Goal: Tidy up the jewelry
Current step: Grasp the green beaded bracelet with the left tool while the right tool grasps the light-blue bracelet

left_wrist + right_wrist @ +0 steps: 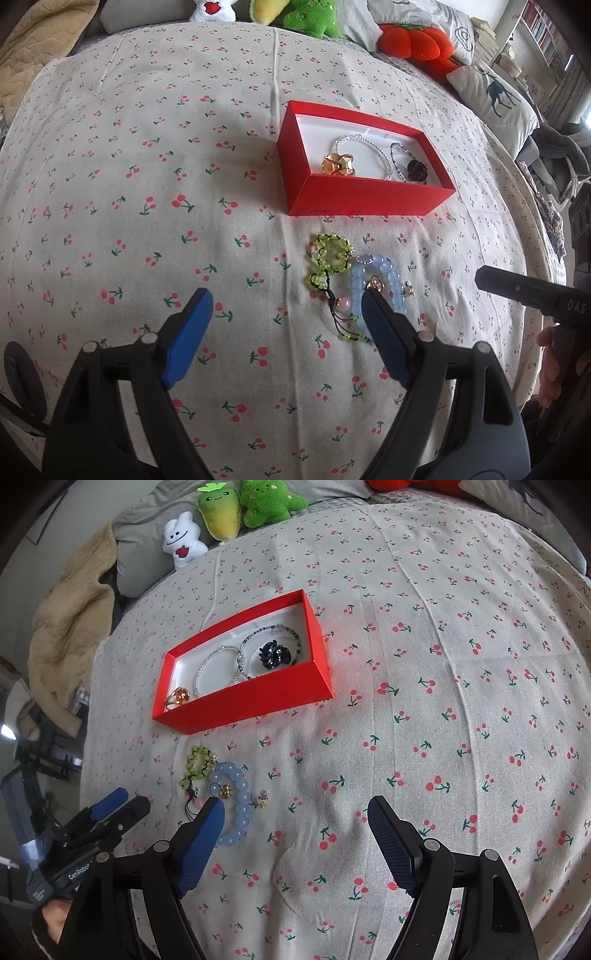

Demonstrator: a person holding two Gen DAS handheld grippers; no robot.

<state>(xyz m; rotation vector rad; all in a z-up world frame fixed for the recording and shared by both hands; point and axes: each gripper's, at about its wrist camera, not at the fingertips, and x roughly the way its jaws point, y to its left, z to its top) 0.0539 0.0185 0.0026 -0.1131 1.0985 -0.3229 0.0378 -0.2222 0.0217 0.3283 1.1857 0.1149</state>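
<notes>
A red box (369, 195) (258, 698) lies on the cherry-print bedspread and holds a gold flower piece (338, 165), a clear bead bracelet (380, 155), a dark bead bracelet (291, 633) and a black flower piece (417, 170) (275, 655). In front of the box lie a green bead bracelet (328, 258) (197, 762), a light blue bead bracelet (388, 273) (240, 797), a small gold ring (376, 283) (224, 791) and a small charm (409, 290) (263, 799). My left gripper (284, 299) is open, its right finger over the blue bracelet. My right gripper (295, 808) is open and empty just right of the loose jewelry.
Plush toys (255, 506) (314, 14), an orange pumpkin cushion (417, 40) and a deer pillow (495, 96) line the far edge of the bed. A beige blanket (70, 627) hangs at the left. The left gripper's body (92, 830) shows in the right wrist view.
</notes>
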